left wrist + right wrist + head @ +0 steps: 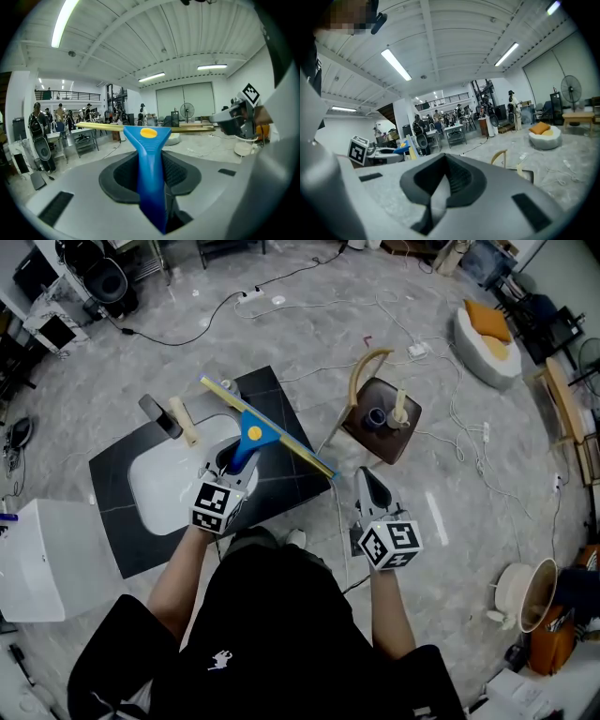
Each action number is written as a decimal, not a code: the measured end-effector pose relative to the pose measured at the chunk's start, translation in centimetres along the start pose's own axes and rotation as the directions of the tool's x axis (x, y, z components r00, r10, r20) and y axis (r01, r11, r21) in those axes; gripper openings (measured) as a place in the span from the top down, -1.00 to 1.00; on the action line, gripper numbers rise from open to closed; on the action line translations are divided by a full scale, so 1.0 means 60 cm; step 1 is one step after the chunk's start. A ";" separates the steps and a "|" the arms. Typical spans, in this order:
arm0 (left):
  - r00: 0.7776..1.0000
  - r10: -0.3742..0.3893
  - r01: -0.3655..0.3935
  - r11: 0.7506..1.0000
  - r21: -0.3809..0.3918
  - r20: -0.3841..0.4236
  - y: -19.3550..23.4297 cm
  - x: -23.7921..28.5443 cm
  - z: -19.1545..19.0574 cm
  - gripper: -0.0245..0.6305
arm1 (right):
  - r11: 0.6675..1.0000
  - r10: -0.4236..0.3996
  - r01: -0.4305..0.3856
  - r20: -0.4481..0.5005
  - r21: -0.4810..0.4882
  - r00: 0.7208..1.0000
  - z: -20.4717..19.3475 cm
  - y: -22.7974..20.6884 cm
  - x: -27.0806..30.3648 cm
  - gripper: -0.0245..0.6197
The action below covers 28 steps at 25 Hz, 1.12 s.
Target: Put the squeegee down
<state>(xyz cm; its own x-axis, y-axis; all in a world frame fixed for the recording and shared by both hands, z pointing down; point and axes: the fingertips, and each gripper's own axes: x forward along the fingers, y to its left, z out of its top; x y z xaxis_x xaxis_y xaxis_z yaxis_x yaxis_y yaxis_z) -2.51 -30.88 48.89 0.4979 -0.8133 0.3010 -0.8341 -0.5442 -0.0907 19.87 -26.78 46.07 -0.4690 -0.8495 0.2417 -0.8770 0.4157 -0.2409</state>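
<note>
So the squeegee (255, 435) is up in the air over the sink (155, 493), blue handle clamped in my left gripper (234, 461), yellow blade crosswise above the black worktop (277, 395). My right gripper (367, 484) is closed on nothing, off beside the worktop over the floor (450, 521).
</note>
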 end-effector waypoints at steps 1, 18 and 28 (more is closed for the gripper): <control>1.000 -0.006 0.006 1.000 0.007 -0.010 0.000 0.005 -0.005 0.54 | 1.000 -0.003 0.003 -0.002 0.004 1.000 -0.003 -0.003 0.002 0.92; 0.966 -0.217 0.222 0.975 0.023 -0.137 0.034 0.114 -0.090 0.54 | 0.988 -0.136 0.142 -0.086 0.056 0.987 -0.060 0.002 0.063 0.92; 0.932 -0.306 0.314 0.949 0.014 -0.192 0.024 0.175 -0.134 0.55 | 0.968 -0.228 0.239 -0.124 0.080 0.966 -0.082 -0.036 0.086 0.92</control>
<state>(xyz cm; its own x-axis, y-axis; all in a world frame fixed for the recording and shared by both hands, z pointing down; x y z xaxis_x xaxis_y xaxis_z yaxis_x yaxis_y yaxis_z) -0.40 -38.58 59.56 0.6741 -0.5523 0.4904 -0.6319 -0.7750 -0.0043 18.81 -30.45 52.48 -0.2655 -0.8748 0.4052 -0.9526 0.1733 -0.2502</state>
